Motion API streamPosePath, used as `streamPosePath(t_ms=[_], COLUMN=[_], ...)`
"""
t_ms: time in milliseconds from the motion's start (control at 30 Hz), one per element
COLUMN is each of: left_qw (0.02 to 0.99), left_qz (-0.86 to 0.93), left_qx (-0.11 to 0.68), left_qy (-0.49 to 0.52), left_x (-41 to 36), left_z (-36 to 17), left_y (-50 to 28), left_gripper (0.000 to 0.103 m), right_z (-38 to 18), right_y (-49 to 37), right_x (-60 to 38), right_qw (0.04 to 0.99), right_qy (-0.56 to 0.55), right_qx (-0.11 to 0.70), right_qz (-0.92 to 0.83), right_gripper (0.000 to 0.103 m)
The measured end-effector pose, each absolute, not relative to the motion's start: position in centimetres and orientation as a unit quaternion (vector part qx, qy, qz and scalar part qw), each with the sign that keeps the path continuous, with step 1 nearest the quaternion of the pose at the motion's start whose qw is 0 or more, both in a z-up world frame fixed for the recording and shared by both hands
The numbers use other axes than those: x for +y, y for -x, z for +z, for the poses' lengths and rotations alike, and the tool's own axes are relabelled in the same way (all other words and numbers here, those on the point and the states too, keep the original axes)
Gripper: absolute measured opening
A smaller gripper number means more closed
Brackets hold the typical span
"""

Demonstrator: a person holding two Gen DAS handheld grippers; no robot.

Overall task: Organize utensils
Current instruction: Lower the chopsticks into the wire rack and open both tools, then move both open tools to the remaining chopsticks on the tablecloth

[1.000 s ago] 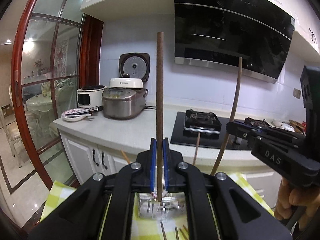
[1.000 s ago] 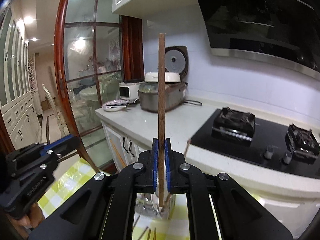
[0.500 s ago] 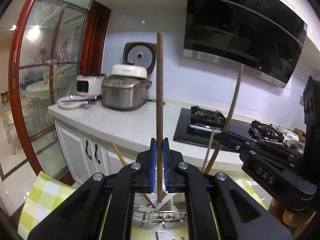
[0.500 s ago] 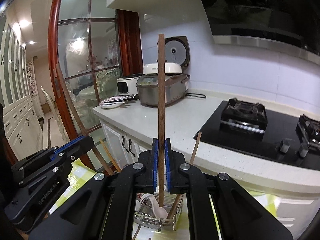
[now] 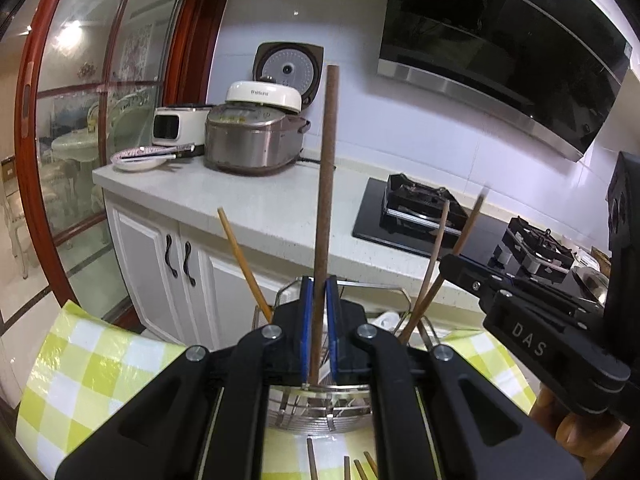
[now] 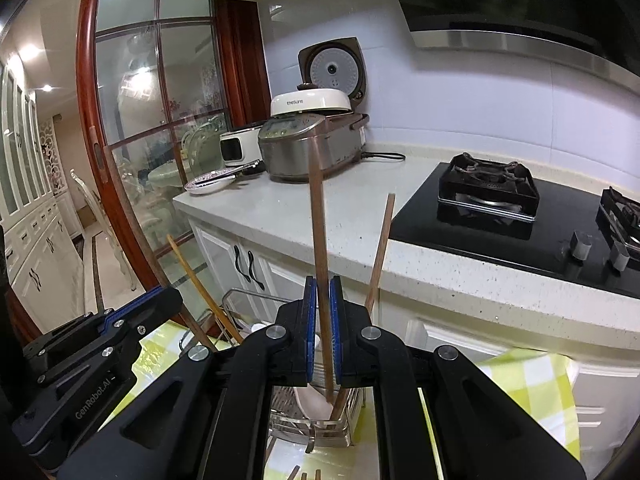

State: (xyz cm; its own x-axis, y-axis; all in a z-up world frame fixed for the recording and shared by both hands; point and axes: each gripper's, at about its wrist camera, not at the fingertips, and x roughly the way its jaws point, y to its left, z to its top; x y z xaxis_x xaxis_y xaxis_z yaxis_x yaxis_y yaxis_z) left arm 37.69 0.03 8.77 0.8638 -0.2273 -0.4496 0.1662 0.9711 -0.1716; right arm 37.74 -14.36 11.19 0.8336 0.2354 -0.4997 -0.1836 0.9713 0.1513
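My left gripper (image 5: 319,330) is shut on a dark brown chopstick (image 5: 325,216), held upright over a wire utensil holder (image 5: 316,412) on the yellow-checked cloth (image 5: 92,372). My right gripper (image 6: 323,330) holds a second brown chopstick (image 6: 318,248) between its blue pads; the stick looks blurred, and its lower end is inside the same holder (image 6: 308,420), beside a white spoon (image 6: 316,400). The jaws stand slightly apart around it. Other chopsticks (image 5: 434,256) lean in the holder. The right gripper also shows in the left wrist view (image 5: 540,332).
Loose chopsticks (image 5: 348,464) lie on the cloth in front of the holder. Behind stand white cabinets (image 5: 172,264), a counter with a rice cooker (image 5: 252,140) and a gas hob (image 5: 424,208). The left gripper's body (image 6: 80,372) is close at the right gripper's left.
Both grippers have lowered toward the holder, which now fills more of the view. The right chopstick has slid down through the pads into the holder.
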Motion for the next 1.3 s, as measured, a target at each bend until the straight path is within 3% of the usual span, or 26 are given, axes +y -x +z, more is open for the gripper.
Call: streamPosePath(t_ms=[67,100,133,233,733,1100,1200,1300], left_qw=[0.963,0.962,0.962,0.963,0.967,0.959,0.951,0.944], left_qz=[-0.101,-0.1,-0.099,-0.095,-0.082,-0.06,-0.056,-0.057], left_qx=[0.243,0.244,0.244,0.24,0.221,0.255,0.278,0.298], left_qy=[0.064,0.067,0.069,0.072,0.095,0.113,0.12,0.131], left_x=[0.1,0.2,0.3,0.8,2.9,4.8,5.3,5.9], left_z=[8.6,8.5,8.5,8.8,9.2,4.4,2.8,1.2], left_y=[-37.7,-37.6,-37.5,-37.1,-30.1,-23.5,-22.6,-21.8], left_gripper=[0.017,0.027,0.032,0.034,0.04,0.044,0.051,0.051], right_z=[10.9,10.8,10.7,10.8,10.7,4.3,2.6,1.2], right_y=[-37.9,-37.9,-37.8,-37.2,-30.1,-24.3,-22.7,-21.3], right_x=[-14.2,-14.3,-14.4,-14.8,-18.9,-20.3,-20.2,-20.1], right_qw=[0.955,0.955,0.955,0.955,0.96,0.942,0.939,0.936], right_qy=[-0.044,-0.044,-0.047,-0.055,-0.082,-0.093,-0.083,-0.069], right_qx=[0.274,0.275,0.276,0.272,0.259,0.318,0.33,0.341], right_qz=[0.106,0.103,0.101,0.103,0.071,0.052,0.048,0.044], right_gripper=[0.012,0.018,0.027,0.04,0.059,0.067,0.069,0.07])
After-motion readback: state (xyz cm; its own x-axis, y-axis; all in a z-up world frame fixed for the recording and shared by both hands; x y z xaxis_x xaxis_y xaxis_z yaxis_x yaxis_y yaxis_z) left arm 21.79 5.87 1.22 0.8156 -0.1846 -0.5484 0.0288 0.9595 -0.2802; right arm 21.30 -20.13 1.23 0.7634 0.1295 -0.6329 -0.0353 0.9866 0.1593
